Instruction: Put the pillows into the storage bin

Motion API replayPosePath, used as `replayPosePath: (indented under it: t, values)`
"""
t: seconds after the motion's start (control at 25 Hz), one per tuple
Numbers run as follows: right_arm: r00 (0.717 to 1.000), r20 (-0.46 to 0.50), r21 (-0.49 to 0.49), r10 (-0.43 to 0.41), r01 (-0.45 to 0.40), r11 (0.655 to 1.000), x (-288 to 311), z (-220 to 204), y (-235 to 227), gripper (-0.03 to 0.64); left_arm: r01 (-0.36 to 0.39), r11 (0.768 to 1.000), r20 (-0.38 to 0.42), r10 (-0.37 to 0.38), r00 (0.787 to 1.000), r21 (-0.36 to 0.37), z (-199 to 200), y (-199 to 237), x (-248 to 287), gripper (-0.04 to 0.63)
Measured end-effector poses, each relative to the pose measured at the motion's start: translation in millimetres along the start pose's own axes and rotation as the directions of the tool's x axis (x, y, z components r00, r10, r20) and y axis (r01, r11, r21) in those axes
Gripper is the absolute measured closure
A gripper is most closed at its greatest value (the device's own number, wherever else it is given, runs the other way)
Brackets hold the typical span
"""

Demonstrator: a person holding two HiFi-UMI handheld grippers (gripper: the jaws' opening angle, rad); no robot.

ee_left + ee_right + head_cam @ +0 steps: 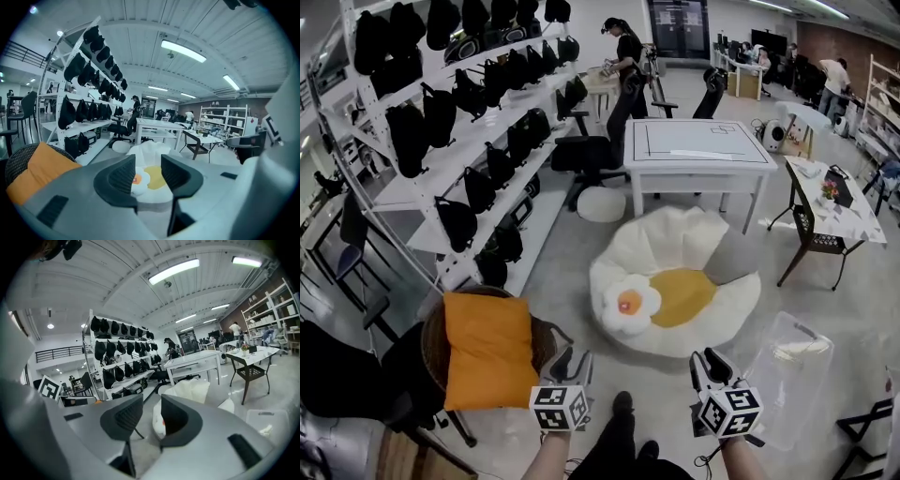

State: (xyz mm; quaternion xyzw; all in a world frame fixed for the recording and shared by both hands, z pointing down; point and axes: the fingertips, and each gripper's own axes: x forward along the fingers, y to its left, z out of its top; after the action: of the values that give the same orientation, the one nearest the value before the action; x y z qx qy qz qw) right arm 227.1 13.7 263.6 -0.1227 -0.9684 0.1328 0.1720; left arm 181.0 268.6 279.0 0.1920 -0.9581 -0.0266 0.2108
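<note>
Head view, left to right: orange square fabric pillow (490,349) lies atop dark woven round basket (542,342), just beside left gripper (571,364); fingers moderately apart, empty. White fried-egg-shaped pillow (630,306) rests on big white petal-shaped floor cushion (722,309). Right gripper (710,366): fingers wide, empty. Clear plastic storage bin (787,370) stands on floor, far right. Best approach: pinch orange pillow's near edge deep, lift clear of basket, carry across to bin.

On the floor cushion (661,239) lies a round pillow (630,305). Left of the cushion, a square pillow (490,349) rests on what seems a basket (543,341). A bin (776,392) is right of it and a table (703,155) behind.
</note>
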Motion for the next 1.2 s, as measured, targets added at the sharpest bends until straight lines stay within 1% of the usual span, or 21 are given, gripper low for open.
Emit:
replayPosePath:
  t: [0.16,0.32,0.56,0.68,0.84,1.04,1.2]
  values:
    - [1.0,-0.016,0.006,-0.007,0.007,1.0,24.0,1.5,-9.3,0.505,-0.001,1.0,-0.018,0.001,1.0,-0.014,-0.6,10.2,28.8,0.44]
    - [0.999,-0.023,0.011,-0.024,0.025,1.0,60.4,9.1,-18.9,0.502,0.004,1.0,-0.035,-0.005,0.999,-0.03,2.6,28.4,68.8,0.439]
    - [0.998,-0.033,0.001,-0.056,0.056,0.998,138.2,30.7,-29.8,0.502,0.02,0.998,-0.06,-0.023,0.998,-0.061,17.7,66.9,141.5,0.437]
    - [0.997,-0.029,-0.008,-0.067,0.067,0.998,183.3,42.8,-32.8,0.502,0.025,0.998,-0.066,-0.029,0.997,-0.061,30.2,89.1,178.6,0.439]
    - [0.996,-0.055,0.003,-0.07,0.071,0.997,235.3,51.3,-30.7,0.502,0.034,0.997,-0.093,-0.041,0.995,-0.076,38.7,116.9,222.3,0.439]
    - [0.993,-0.073,0.003,-0.087,0.088,0.996,274.7,67.2,-28.6,0.502,0.056,0.993,-0.121,-0.068,0.99,-0.1,44.0,138.9,259.9,0.439]
    - [0.992,-0.089,-0.018,-0.094,0.093,0.996,298.8,73.5,-27.9,0.502,0.04,0.99,-0.122,-0.057,0.991,-0.133,44.1,159.9,279.3,0.439]
